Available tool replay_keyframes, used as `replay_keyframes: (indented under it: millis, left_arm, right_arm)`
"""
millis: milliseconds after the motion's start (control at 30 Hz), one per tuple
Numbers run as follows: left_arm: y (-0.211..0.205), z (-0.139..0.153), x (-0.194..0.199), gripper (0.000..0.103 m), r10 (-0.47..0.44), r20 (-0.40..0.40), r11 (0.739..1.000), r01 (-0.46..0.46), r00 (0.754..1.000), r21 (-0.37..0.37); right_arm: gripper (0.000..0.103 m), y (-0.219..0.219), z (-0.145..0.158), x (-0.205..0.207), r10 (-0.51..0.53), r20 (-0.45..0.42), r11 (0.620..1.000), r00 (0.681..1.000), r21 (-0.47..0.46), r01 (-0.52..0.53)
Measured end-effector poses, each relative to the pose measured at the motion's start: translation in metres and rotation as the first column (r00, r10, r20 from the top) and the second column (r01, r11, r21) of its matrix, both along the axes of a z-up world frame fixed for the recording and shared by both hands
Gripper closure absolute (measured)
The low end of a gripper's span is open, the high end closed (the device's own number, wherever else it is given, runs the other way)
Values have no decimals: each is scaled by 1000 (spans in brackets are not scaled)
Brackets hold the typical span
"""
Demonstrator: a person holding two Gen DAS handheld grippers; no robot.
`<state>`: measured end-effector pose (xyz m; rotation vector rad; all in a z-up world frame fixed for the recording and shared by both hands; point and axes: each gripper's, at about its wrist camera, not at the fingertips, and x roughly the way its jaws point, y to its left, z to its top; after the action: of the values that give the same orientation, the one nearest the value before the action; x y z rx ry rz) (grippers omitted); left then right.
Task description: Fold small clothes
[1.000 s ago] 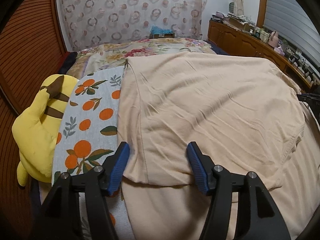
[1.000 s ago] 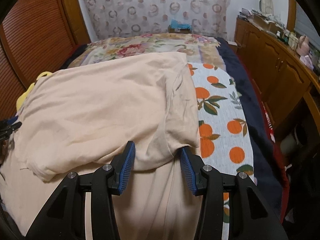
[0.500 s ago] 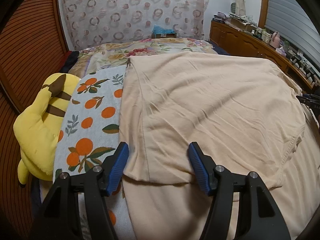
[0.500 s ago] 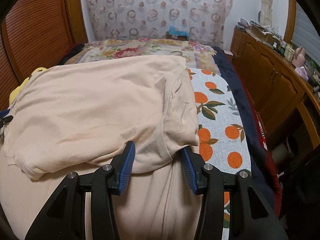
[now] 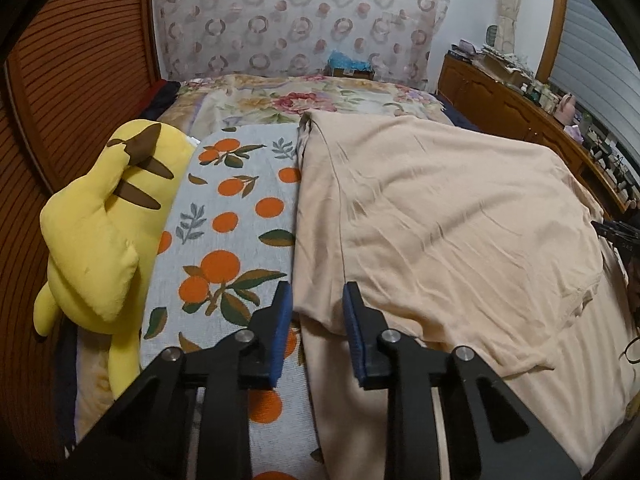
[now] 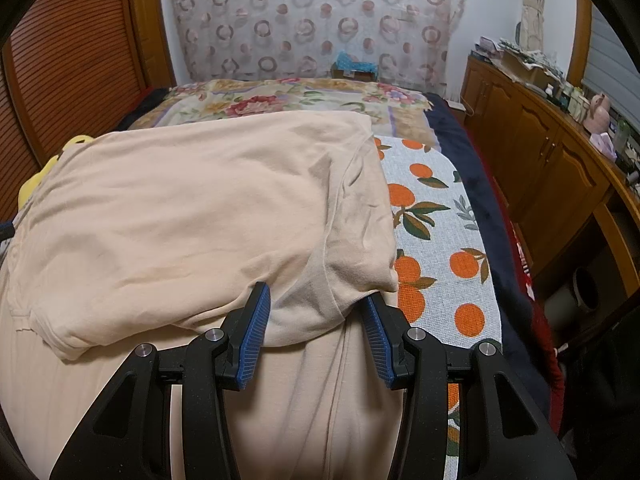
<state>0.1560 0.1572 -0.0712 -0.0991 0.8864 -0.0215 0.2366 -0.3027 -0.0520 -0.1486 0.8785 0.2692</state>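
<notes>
Peach garment (image 5: 440,216) corners sit between narrowed left gripper (image 5: 316,300) and half-open right gripper (image 6: 316,300)

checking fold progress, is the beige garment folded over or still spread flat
Folded over: the beige garment has an upper layer doubled onto a lower one, its hem edge lying across it near both grippers.

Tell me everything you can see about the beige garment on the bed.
The beige garment is a soft, thin knit, plain and creased. It lies on the orange-print cloth, with one part folded back over the rest, so a doubled edge faces the cameras. The left gripper has just been closing around that folded edge at one corner; the right gripper straddles the other corner. A hemmed edge shows at the side.
</notes>
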Motion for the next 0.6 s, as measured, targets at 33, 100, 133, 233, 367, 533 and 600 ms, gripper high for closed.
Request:
replay_keyframes:
  millis: [33, 100, 133, 233, 367, 533, 600]
  left_arm:
    - [-1, -1, 1, 81, -3, -1, 1000, 3, 1000, 0]
    - [-3, -1, 2, 82, -11, -4, 1000, 11, 1000, 5]
    - [-4, -1, 3, 84, -18, -2, 1000, 18, 1000, 5]
    - [-9, 4, 4, 91, -43, 3, 999, 43, 999, 12]
    - [-9, 9, 8, 91, -39, 2, 999, 39, 999, 30]
    - [-5, 2, 16, 91, -32, -44, 999, 34, 999, 39]
    - [-5, -1, 17, 91, -36, -58, 999, 38, 998, 32]
  right_arm:
    - [56, 0, 0, 0, 0, 0, 1000, 1000, -1, 0]
    - [56, 0, 0, 0, 1, 2, 1000, 1000, -4, -1]
    - [58, 0, 0, 1, 2, 5, 1000, 1000, -9, -2]
    - [75, -2, 3, 2, 19, 9, 1000, 1000, -10, -19]
    - [94, -2, 5, 4, 56, -1, 998, 998, -3, -56]
    - [97, 2, 13, 3, 86, 24, 996, 996, 9, -86]
    - [97, 4, 17, 3, 95, 35, 995, 995, 9, -95]
